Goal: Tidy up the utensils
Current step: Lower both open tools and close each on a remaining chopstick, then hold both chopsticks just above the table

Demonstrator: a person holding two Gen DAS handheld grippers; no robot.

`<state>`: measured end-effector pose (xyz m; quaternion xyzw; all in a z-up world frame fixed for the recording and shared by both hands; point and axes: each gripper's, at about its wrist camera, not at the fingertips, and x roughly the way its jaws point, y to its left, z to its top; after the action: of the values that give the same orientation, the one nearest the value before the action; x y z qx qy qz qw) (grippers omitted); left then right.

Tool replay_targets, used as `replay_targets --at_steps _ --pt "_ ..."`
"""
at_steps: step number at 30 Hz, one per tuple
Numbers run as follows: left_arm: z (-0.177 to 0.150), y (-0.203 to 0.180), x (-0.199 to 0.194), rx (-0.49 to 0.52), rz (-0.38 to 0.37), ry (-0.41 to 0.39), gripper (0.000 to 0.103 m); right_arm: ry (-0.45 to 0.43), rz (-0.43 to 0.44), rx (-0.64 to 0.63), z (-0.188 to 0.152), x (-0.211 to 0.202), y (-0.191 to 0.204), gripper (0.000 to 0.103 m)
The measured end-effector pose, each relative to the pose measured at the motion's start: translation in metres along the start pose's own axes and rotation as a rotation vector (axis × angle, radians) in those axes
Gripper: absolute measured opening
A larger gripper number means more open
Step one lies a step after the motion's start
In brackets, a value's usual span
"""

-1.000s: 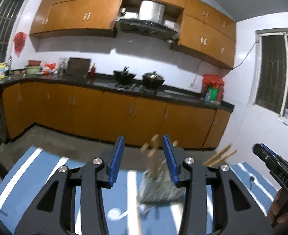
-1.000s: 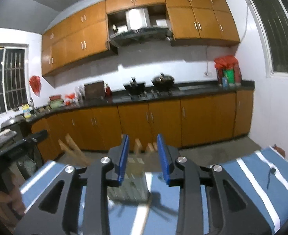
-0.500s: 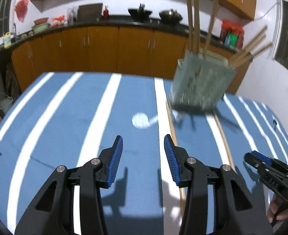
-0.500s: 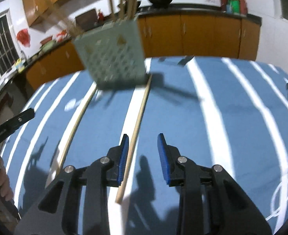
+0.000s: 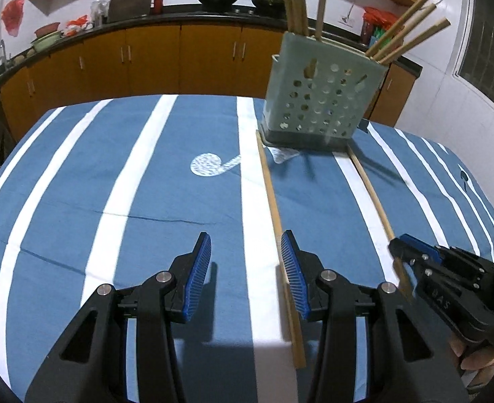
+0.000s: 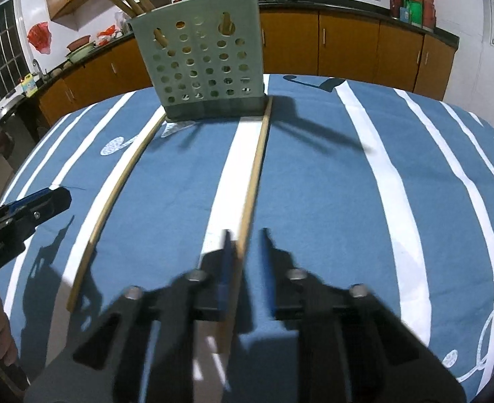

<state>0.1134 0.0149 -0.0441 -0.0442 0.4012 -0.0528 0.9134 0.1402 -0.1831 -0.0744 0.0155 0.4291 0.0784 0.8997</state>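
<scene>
- The right claw [image 5: 411, 255], seen from the left wrist view, bears faint raised letters on its black body, roughly "BAS"; nothing else is legible.

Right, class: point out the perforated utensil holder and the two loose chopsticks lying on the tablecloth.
utensil holder [image 5: 317, 107], left wrist view, perforated front wall.
left chopstick [image 5: 270, 198], left wrist view, mid-shaft.
right chopstick [image 6: 255, 171], right wrist view, mid-shaft.

Black hand-held gripper [image 5: 246, 270], ribbed blue pads [image 5: 198, 277], silver screws, seemingly bare fingers [image 5: 478, 367]
</scene>
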Motion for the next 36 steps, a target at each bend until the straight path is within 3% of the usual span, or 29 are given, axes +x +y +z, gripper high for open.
replay_targets --at_steps 10,19,25,29,36 --pt "-0.004 -0.011 0.006 0.022 -0.015 0.025 0.045 -0.023 -0.063 0.085 0.004 -0.003 -0.028 0.008" --pt "-0.009 -0.025 0.016 0.065 -0.021 0.056 0.043 -0.042 -0.068 0.112 0.006 -0.008 -0.039 0.008" --pt "-0.012 -0.031 0.027 0.089 0.015 0.081 0.028 -0.040 -0.062 0.109 0.005 -0.008 -0.037 0.008" --pt "-0.010 -0.029 0.029 0.093 0.047 0.073 0.009 -0.040 -0.063 0.110 0.005 -0.008 -0.037 0.008" --pt "0.000 -0.004 0.032 0.038 0.088 0.069 0.008 -0.043 -0.064 0.112 0.005 -0.008 -0.038 0.008"
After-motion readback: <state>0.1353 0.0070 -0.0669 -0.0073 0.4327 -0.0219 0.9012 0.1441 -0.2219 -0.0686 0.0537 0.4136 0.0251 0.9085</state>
